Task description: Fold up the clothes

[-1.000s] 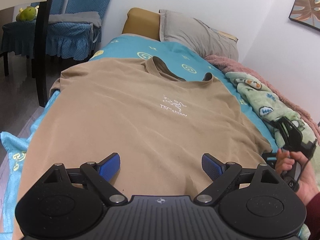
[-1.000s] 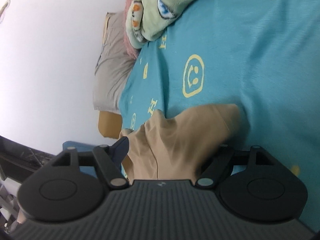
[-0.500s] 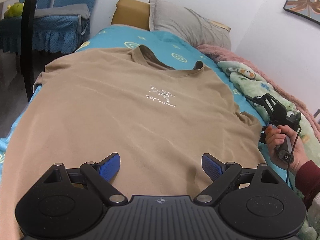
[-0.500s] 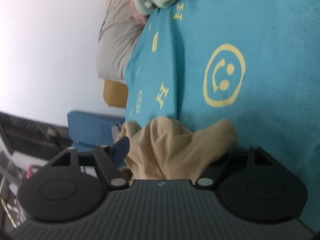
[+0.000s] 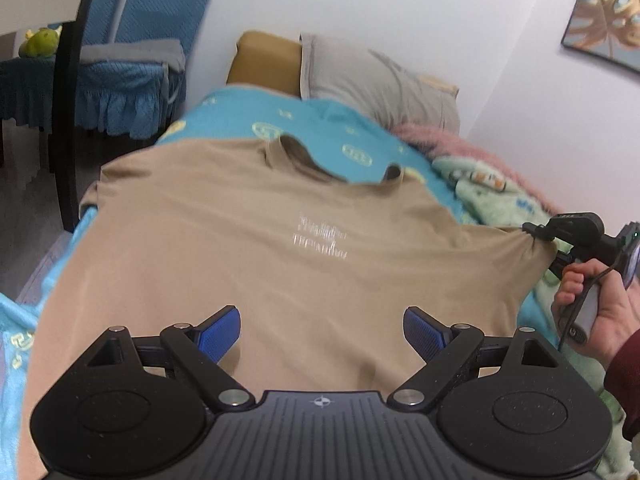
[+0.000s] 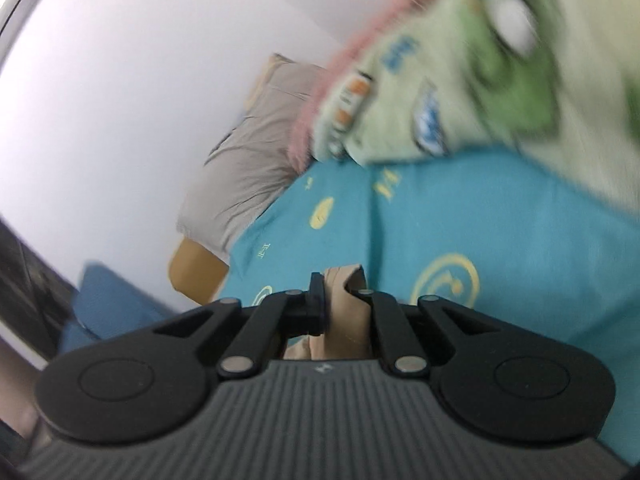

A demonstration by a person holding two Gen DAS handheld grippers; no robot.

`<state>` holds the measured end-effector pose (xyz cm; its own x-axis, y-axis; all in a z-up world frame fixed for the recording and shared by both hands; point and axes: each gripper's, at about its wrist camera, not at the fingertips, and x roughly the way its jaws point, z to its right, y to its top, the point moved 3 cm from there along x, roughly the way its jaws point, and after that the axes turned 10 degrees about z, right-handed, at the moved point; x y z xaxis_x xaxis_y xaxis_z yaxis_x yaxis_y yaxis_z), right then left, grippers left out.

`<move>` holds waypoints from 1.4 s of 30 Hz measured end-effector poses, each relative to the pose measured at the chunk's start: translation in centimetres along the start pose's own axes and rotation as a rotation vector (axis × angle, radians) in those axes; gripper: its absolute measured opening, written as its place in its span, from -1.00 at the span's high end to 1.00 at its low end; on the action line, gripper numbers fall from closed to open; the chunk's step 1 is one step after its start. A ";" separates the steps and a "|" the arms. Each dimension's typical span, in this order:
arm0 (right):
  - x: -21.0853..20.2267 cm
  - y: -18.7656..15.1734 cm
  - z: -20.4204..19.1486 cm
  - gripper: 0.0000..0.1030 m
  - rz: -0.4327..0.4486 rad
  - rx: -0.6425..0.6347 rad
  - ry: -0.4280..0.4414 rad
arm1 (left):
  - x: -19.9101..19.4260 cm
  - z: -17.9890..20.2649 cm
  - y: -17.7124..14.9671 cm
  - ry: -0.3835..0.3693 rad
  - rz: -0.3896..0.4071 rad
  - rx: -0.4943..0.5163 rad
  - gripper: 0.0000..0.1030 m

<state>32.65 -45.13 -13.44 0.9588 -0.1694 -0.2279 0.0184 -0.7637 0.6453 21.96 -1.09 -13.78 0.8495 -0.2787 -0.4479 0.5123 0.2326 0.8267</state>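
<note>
A tan T-shirt (image 5: 248, 248) with small white chest lettering lies face up on the teal bed sheet (image 5: 240, 116), collar toward the pillows. My left gripper (image 5: 322, 330) is open above the shirt's lower part, blue pads spread, holding nothing. My right gripper (image 6: 340, 296) is shut on the shirt's right sleeve (image 6: 346, 312). In the left wrist view the right gripper (image 5: 538, 234) holds that sleeve (image 5: 516, 256) lifted off the bed at the far right.
A grey pillow (image 5: 376, 80) and a tan pillow (image 5: 266, 60) lie at the head. A green patterned blanket (image 5: 480, 180) over a pink one runs along the wall side. A blue-covered chair (image 5: 128, 80) and a dark post (image 5: 68, 120) stand left of the bed.
My right gripper has closed on the right sleeve and lifted it off the sheet, pulling the shirt taut. My left gripper stays open and has drawn back slightly.
</note>
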 end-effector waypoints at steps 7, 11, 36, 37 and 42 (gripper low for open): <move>-1.8 -2.3 -15.0 0.85 0.054 -0.425 0.096 | -2.6 -2.4 3.1 0.051 0.082 -0.085 -0.75; -1.4 -10.4 -22.5 0.85 -0.029 -0.669 0.208 | -3.3 -4.9 4.3 0.099 0.095 -0.146 -0.75; -10.6 -15.0 -23.5 -0.83 -0.285 -0.694 0.295 | -1.8 -7.1 3.4 0.126 0.023 -0.095 -0.72; -12.8 -13.9 -22.6 -0.83 -0.279 -0.683 0.277 | -2.0 -6.5 3.1 0.107 0.019 -0.080 -0.72; -23.3 -8.5 -16.9 -0.83 -0.238 -0.622 0.181 | -3.4 -2.4 1.5 -0.037 -0.032 -0.001 -0.70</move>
<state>14.99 -24.13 -1.32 0.9397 0.1070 -0.3250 0.3419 -0.2591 0.9033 20.18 2.46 -11.86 0.8274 -0.3203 -0.4613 0.5393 0.2238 0.8118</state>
